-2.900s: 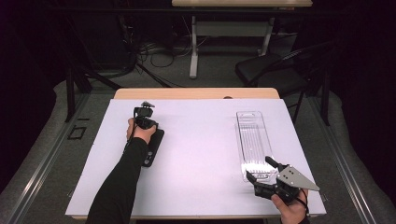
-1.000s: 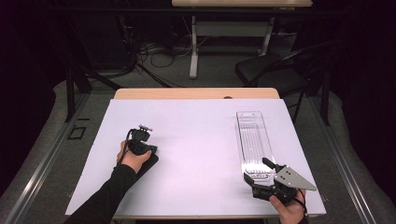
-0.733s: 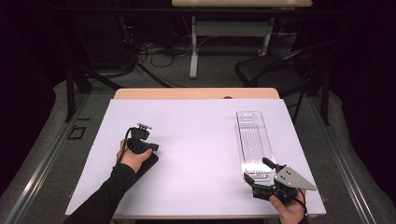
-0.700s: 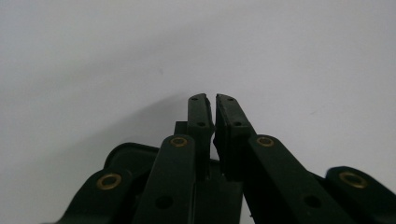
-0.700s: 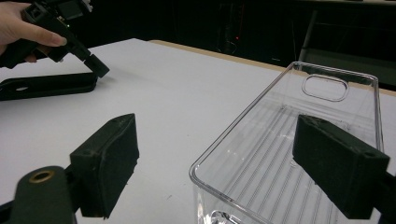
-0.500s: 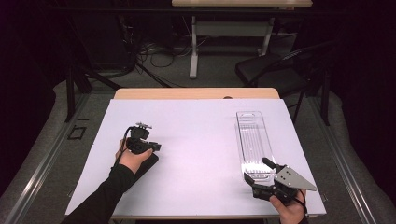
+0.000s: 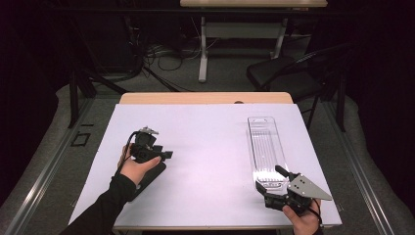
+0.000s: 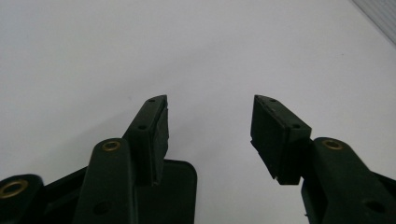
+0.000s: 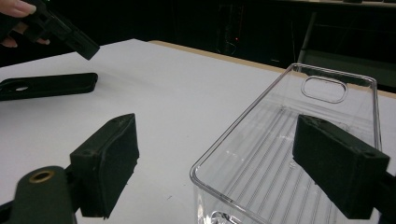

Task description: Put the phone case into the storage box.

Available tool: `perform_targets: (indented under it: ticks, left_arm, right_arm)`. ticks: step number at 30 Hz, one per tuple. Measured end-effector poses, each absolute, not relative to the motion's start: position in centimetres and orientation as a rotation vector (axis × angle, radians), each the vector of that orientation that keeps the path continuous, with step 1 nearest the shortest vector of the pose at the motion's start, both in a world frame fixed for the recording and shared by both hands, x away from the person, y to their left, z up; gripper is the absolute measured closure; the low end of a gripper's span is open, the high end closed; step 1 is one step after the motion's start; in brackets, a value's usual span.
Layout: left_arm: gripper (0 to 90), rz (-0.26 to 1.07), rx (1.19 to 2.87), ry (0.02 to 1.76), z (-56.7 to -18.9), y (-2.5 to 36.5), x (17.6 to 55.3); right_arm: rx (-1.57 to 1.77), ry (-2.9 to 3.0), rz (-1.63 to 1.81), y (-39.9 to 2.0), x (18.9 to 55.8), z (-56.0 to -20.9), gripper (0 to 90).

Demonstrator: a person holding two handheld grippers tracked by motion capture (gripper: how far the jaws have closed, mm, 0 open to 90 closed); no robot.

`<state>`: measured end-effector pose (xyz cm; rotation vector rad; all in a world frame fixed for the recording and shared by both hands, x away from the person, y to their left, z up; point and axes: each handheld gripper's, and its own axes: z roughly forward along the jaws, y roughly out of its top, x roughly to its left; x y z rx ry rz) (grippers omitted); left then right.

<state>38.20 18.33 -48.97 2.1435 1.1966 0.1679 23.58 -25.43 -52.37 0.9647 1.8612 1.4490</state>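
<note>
Clear ribbed plastic tray [image 7: 265, 147] lies on the white worktop [image 7: 210, 147] before the released right hand-held gripper [image 7: 272, 182]; left hand-held gripper [image 8: 209, 126] gapes above a flat black plastic plate [image 9: 46, 85]

Your clear plastic tray [image 7: 265, 147]: long, narrow, rectangular, rounded corners, ribbed floor, oval cut-out at far end. Sits flat on right half of white table [image 7: 210, 142], long axis running away from you, open side up, empty. In your right gripper view, tray [image 9: 299, 140] near corner lies between jaws.

Your black flat case-like piece [image 7: 149, 175]: rounded corners, hole near one end, lies flat on left half of table, well apart from tray. Seen again in right gripper view [image 9: 46, 85], and its corner in left gripper view [image 8: 177, 186].
</note>
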Motion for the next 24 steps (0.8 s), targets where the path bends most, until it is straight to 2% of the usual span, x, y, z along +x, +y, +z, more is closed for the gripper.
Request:
perform_targets:
  ticks: [10,19,24]
  left_arm:
    - [43.5,0.136,2.145,1.125,-47.5,18.7,37.1]
    - [26.5,0.061,2.204,1.127,-47.3,19.1,36.9]
    - [20.2,0.045,2.211,1.121,-47.2,19.5,36.8]
  right_arm:
    - [0.962,1.864,1.448,-25.4,23.6,-52.4,14.0]
    - [0.957,1.863,1.445,-25.4,23.5,-52.3,14.0]
    - [0.958,1.863,1.445,-25.4,23.6,-52.3,14.0]
